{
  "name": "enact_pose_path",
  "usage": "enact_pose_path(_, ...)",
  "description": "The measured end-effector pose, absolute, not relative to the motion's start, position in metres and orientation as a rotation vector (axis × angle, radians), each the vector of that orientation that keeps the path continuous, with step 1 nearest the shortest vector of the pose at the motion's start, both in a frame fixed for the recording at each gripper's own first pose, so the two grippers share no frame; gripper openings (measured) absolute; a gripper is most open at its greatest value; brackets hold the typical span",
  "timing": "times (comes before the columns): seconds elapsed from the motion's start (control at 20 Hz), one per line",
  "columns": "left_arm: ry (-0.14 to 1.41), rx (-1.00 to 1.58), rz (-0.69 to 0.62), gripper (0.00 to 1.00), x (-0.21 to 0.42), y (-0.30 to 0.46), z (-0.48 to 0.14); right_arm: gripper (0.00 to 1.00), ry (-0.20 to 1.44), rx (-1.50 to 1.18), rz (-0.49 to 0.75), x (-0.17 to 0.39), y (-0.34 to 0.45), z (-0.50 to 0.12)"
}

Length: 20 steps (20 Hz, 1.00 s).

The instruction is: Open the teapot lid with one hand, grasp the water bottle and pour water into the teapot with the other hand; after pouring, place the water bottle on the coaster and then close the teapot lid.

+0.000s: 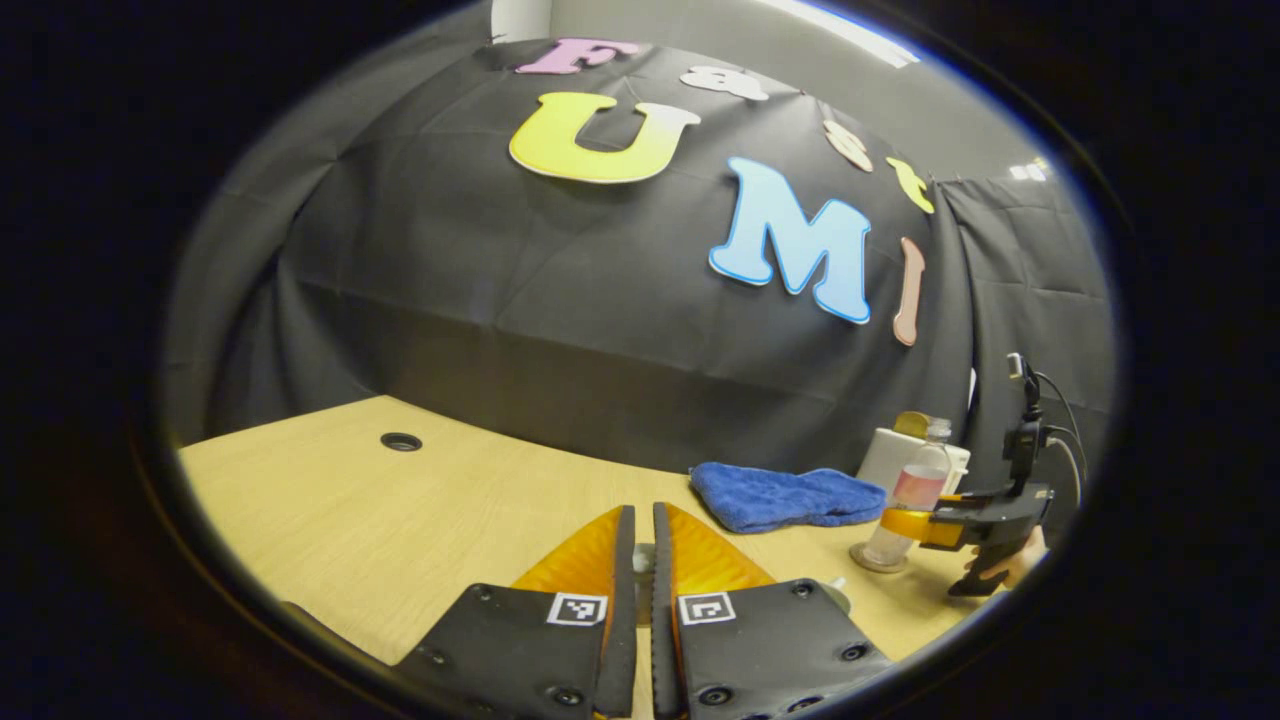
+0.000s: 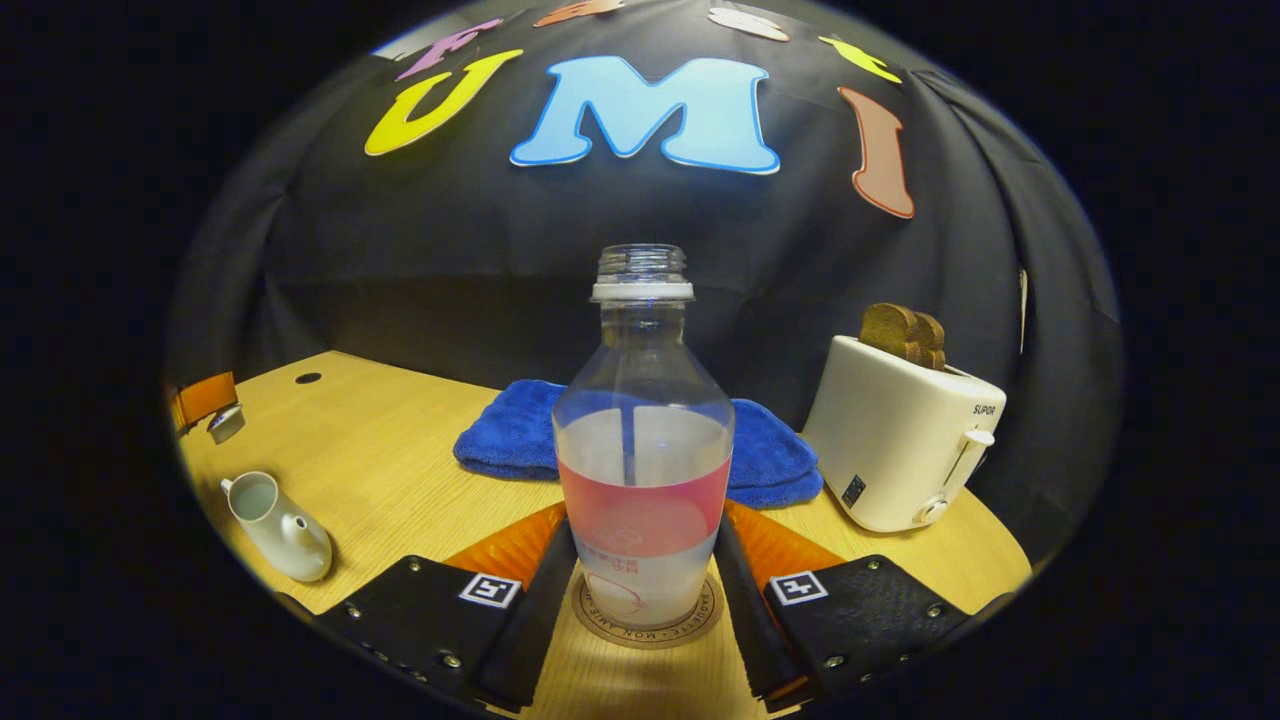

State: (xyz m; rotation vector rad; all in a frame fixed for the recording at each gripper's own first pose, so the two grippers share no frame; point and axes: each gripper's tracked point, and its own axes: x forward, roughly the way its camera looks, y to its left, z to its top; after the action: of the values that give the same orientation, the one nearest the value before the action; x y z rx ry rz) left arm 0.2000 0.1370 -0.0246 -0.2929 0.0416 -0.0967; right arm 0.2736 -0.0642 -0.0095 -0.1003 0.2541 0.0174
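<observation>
While water bottle (image 2: 642,440) stands on coaster (image 2: 648,622), right claw (image 2: 645,560) brackets lower body, grip unconfirmed; thin plastic judged crushable. Left claw (image 1: 642,560) clenched on small pale piece. Teapot (image 2: 278,525) at 9 o'clock.

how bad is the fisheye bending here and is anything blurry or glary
Left gripper view: the light wooden table curves strongly at the edge, the clear plastic water bottle is small but sharp, and a ceiling light glares at top. Right gripper view: bottle sharp, white ceramic teapot stretched near the rim, no glare.
</observation>
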Motion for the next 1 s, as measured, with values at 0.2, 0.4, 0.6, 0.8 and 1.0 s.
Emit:
enact_pose_path(0.2,0.042,-0.288,-0.097,0.12,0.201,0.136,-0.026,0.77,0.256,-0.055,0.021,0.275,-0.067,-0.01)
enact_pose_path(0.4,0.043,-0.286,-0.099,0.14,0.2,0.135,-0.026,0.81,0.247,-0.025,0.018,0.273,-0.067,-0.008)
enact_pose_path(0.6,0.044,-0.285,-0.097,0.14,0.202,0.135,-0.025,0.85,0.216,-0.038,-0.001,0.266,-0.068,0.001)
enact_pose_path(0.8,0.039,-0.285,-0.096,0.14,0.201,0.135,-0.022,0.84,0.153,-0.025,0.003,0.251,-0.062,0.024)
enact_pose_path(1.0,0.038,-0.278,-0.1,0.14,0.199,0.132,-0.023,0.84,0.076,-0.039,0.015,0.227,-0.058,0.061)
